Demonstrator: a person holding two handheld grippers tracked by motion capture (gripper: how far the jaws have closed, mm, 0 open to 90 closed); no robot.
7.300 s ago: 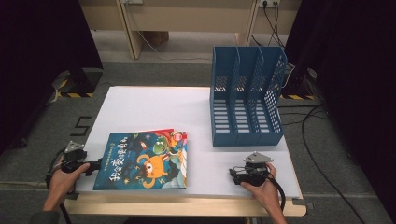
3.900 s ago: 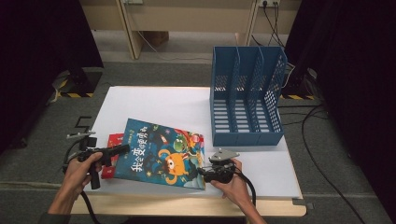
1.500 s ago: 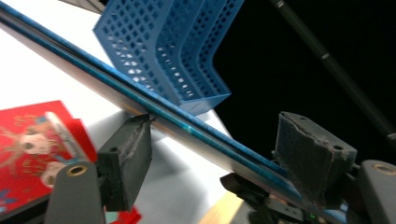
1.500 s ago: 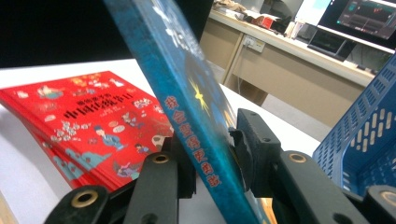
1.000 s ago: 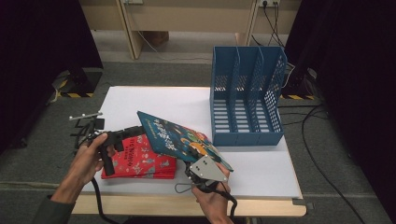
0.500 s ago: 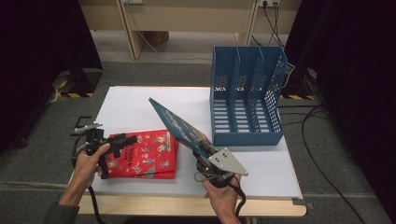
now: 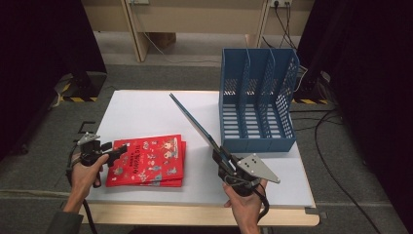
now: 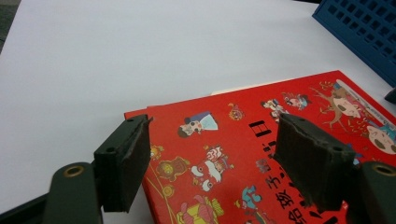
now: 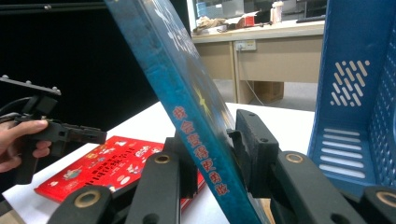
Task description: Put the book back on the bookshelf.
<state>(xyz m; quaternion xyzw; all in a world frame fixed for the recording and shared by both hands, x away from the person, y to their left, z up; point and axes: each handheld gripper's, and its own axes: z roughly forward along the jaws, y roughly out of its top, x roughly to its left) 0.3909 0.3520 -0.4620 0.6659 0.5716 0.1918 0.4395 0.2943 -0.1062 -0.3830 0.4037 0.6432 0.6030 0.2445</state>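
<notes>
My right claw point(image 7: 217, 155) is clamped on one low corner of the blue book point(image 7: 192, 119), which stands tilted on edge just left of the blue file rack point(image 7: 257, 97). With that long lever it could twist or slip out before reaching a slot. My left claw point(image 8: 212, 161) hangs wide, empty, over the red books point(image 7: 148, 160) further left; dipping lower would shove them along the desk point(image 7: 146, 107).

Left claw point(image 7: 118, 151) held low and level in the left hand point(image 7: 86, 168), jaws standing apart with nothing between the pads. Right claw point(image 7: 217, 157) gripped in the right hand point(image 7: 245, 202), angled up and away from the person, jaws clamped on a thin board-like item.
</notes>
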